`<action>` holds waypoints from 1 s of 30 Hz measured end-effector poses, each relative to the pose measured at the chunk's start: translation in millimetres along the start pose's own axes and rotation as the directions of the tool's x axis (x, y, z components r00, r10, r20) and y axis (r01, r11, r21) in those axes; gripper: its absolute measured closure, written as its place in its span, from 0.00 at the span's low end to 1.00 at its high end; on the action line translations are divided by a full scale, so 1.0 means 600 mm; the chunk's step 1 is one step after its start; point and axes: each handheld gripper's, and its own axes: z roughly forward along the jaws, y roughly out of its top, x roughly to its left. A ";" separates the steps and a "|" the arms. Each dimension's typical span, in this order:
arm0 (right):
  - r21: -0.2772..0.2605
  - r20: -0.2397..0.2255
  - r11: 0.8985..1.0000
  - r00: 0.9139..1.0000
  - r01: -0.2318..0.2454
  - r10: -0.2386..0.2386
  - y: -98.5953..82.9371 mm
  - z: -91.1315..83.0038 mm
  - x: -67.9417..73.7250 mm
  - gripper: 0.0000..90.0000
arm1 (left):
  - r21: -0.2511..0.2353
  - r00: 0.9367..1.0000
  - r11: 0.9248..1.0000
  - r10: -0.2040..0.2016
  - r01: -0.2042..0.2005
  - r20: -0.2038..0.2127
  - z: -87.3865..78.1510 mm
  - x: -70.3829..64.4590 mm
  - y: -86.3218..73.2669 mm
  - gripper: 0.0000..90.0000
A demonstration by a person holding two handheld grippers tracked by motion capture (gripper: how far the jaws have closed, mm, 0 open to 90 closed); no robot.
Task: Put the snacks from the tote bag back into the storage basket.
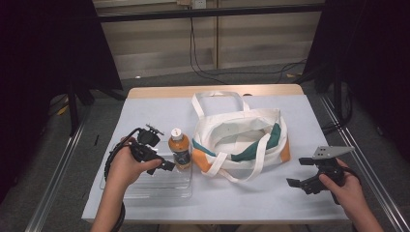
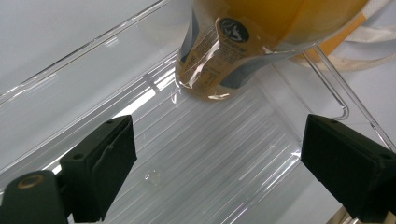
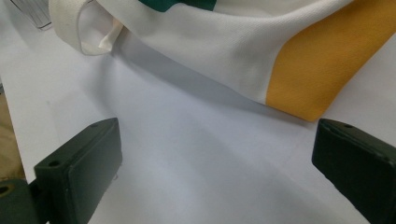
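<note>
Left gripper gapes beside the bottle — cap cropped close-up — right gripper spread near the tote bag.

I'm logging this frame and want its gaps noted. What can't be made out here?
- Bottle label text: too small in the high view, creased and cut off in the left gripper view.
- Tote bag interior: hidden by its own folds.
- Clear tray near the person's left hand: hidden by that forearm.
</note>
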 end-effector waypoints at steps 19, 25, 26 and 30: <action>0.002 0.001 1.000 1.000 -0.004 0.004 -0.001 0.000 0.000 0.02 | -0.012 1.000 1.000 -0.008 0.008 0.009 0.016 0.004 -0.019 0.11; 0.005 -0.001 1.000 1.000 -0.005 0.005 -0.001 0.001 0.000 0.02 | -0.018 1.000 1.000 -0.021 0.021 0.002 0.020 0.008 -0.026 0.11; 0.005 0.001 1.000 1.000 -0.004 0.004 -0.002 0.002 0.000 0.02 | -0.020 1.000 1.000 -0.016 0.016 0.006 0.021 0.008 -0.027 0.11; 0.007 0.002 1.000 1.000 -0.003 0.003 -0.002 0.002 0.000 0.02 | -0.020 1.000 1.000 -0.013 0.013 0.004 0.023 0.007 -0.029 0.11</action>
